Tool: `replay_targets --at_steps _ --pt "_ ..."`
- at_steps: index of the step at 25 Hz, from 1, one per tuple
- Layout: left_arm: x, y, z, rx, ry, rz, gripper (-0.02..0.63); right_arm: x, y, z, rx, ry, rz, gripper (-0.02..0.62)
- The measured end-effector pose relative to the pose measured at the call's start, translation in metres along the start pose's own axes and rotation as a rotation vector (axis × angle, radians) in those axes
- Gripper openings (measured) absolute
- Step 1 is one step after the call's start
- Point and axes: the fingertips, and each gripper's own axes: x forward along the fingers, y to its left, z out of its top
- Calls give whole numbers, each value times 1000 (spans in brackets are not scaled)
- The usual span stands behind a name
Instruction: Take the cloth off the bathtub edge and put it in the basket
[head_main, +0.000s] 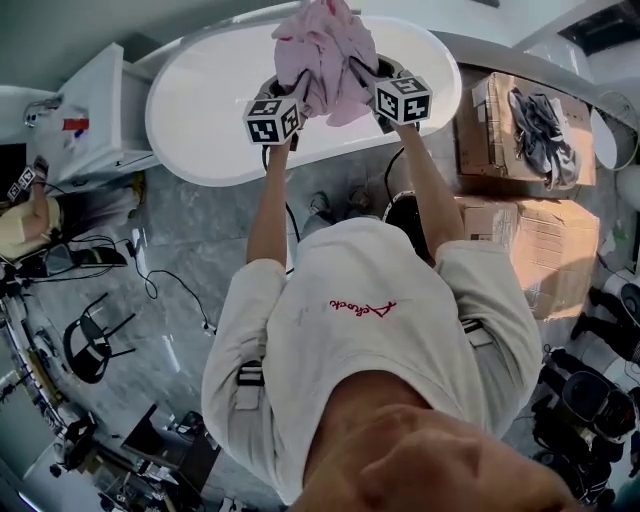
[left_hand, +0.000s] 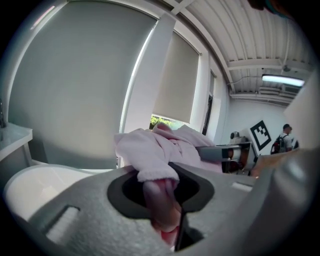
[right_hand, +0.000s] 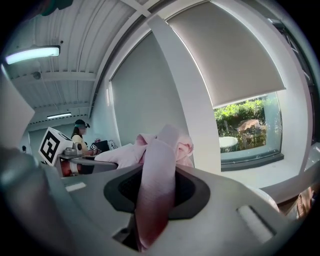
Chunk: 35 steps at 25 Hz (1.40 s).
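A pink cloth (head_main: 325, 55) hangs bunched in the air above the white bathtub (head_main: 200, 110), held from both sides. My left gripper (head_main: 290, 92) is shut on its left part, and my right gripper (head_main: 372, 80) is shut on its right part. In the left gripper view a fold of the cloth (left_hand: 159, 165) runs down between the jaws. In the right gripper view a band of the cloth (right_hand: 157, 180) is pinched the same way. No basket shows in any view.
Cardboard boxes (head_main: 525, 215) stand right of the tub, with a dark garment (head_main: 540, 125) on the far one. A white cabinet (head_main: 95, 110) is at the tub's left end. Cables and a black stool (head_main: 95, 340) lie on the marble floor. Large windows (right_hand: 235, 65) are ahead.
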Motion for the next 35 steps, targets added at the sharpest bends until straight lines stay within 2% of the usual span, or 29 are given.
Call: replay_targets --at_steps 10,14,22,26,30,35 --pt "8 -20 91 105 -121 -14 98 -15 -13 87 -62 -133 -13 107" --pt "8 -24 114 125 -158 -17 98 -18 -14 111 -89 -165 -15 107" --pt "22 -35 123 125 -170 -49 98 -27 -27 119 -101 -171 -42 107" --pt "38 -58 125 134 -164 -85 98 -48 -46 119 -90 -182 -81 107" --pt "63 -88 134 151 -154 -158 98 -74 -74 127 -78 -210 -151 109" --pt "77 -114 134 182 -137 -272 98 -103 -88 122 -56 -234 -263 107"
